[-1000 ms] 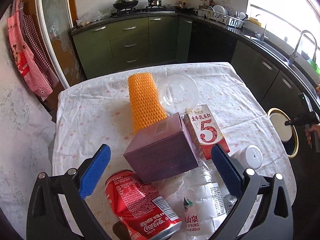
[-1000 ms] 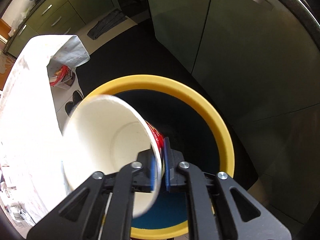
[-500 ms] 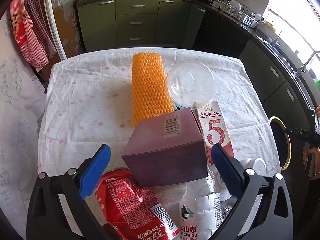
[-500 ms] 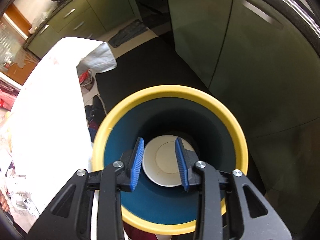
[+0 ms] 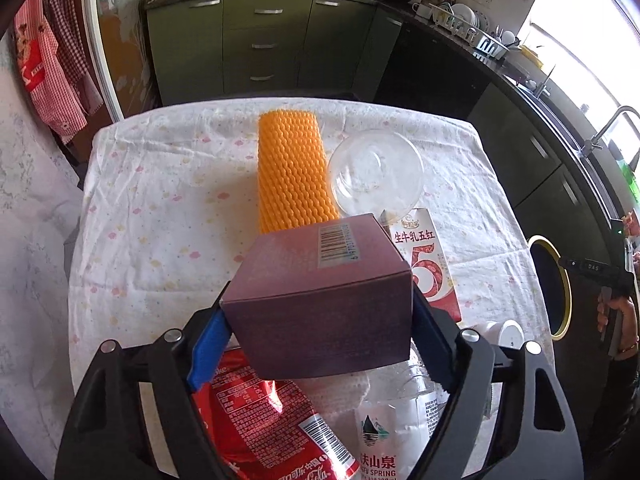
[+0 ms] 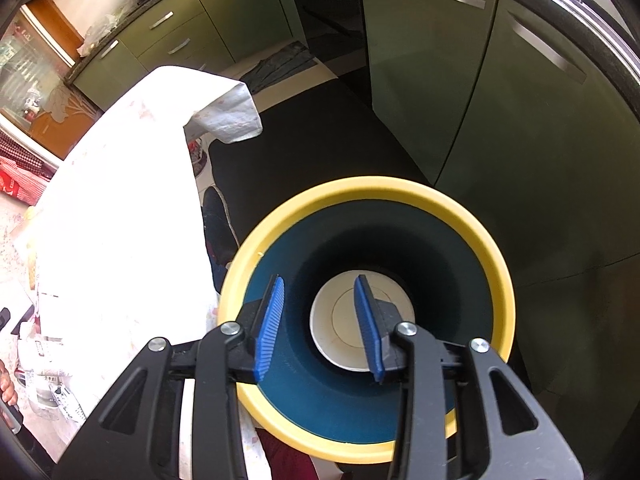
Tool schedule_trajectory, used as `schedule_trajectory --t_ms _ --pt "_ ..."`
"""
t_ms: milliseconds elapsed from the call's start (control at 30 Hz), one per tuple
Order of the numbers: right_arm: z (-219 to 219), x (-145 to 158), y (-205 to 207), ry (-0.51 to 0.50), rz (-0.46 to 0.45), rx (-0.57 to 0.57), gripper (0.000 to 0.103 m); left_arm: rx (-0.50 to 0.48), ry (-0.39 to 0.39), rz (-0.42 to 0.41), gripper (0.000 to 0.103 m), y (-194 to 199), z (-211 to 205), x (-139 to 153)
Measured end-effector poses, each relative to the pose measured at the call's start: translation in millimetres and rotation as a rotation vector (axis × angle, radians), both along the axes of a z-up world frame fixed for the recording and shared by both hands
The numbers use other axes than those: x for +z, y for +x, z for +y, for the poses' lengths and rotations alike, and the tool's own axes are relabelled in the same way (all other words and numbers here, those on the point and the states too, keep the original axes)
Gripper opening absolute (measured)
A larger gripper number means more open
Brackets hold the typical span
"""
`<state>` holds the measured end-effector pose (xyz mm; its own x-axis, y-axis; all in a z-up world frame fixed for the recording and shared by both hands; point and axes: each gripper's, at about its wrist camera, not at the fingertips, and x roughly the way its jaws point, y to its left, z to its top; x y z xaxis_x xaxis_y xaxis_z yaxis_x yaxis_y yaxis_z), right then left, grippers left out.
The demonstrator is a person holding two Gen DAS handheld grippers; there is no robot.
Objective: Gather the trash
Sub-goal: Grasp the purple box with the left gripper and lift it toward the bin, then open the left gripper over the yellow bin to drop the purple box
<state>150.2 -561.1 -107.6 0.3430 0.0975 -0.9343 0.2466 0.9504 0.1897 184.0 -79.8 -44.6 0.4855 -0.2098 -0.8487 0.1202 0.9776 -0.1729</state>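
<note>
My left gripper [image 5: 316, 312] is shut on a maroon cardboard box [image 5: 320, 292], its blue pads against the box's two sides, above the table. Below it lie a crushed red Coke can [image 5: 264, 428] and a clear water bottle [image 5: 392, 428]. A red-and-white milk carton [image 5: 428, 264], an orange mesh sleeve [image 5: 292, 168], a clear plastic bowl [image 5: 376, 172] and a small white cup [image 5: 506, 332] lie on the tablecloth. My right gripper [image 6: 320, 316] is open and empty above the yellow-rimmed bin [image 6: 360, 188]. A white paper cup [image 6: 340, 320] lies at the bin's bottom.
The bin [image 5: 560, 280] stands on the floor off the table's right edge, in the left wrist view. Green kitchen cabinets [image 5: 260, 44] line the far wall and the right side. The white tablecloth [image 6: 120, 220] hangs beside the bin.
My left gripper has closed on the maroon box and lifted it. My right gripper let go of the paper cup, which dropped into the bin, and has opened wider.
</note>
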Motion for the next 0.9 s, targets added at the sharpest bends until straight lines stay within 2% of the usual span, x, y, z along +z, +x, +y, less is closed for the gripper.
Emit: schedule_trajectory --t_ms 133,267,367,500,633,767,900 --pt "0.1 7.9 -7.3 -0.011 -0.023 0.010 0.035 -0.038 0.045 -0.076 0.079 -13.0 -11.0 31.3" --pt "-5.1 17.3 -19.5 -0.025 -0.053 0.000 0.035 -0.130 0.052 -0.144 0.079 -27.0 -40.9 68.1" --pt "-13.1 26.4 -33.1 -0.038 -0.078 -0.024 0.035 -0.237 0.047 -0.181 0.079 -34.9 -78.3 90.2" --pt "-26.4 40.5 -56.6 -0.070 -0.111 -0.066 0.035 -0.413 0.053 -0.215 0.080 -44.8 -149.8 108.1" --pt "-42.9 50.9 -79.3 -0.080 -0.142 -0.109 0.035 -0.579 0.027 -0.211 0.080 -55.4 -227.2 107.2" --pt "-54.1 53.3 -92.6 -0.078 -0.150 -0.135 0.035 -0.716 -0.004 -0.128 0.080 -57.9 -307.4 86.7" --pt "-69.7 57.0 -107.9 -0.077 -0.155 -0.165 0.035 -0.788 0.043 -0.067 0.080 -55.2 -374.8 53.3"
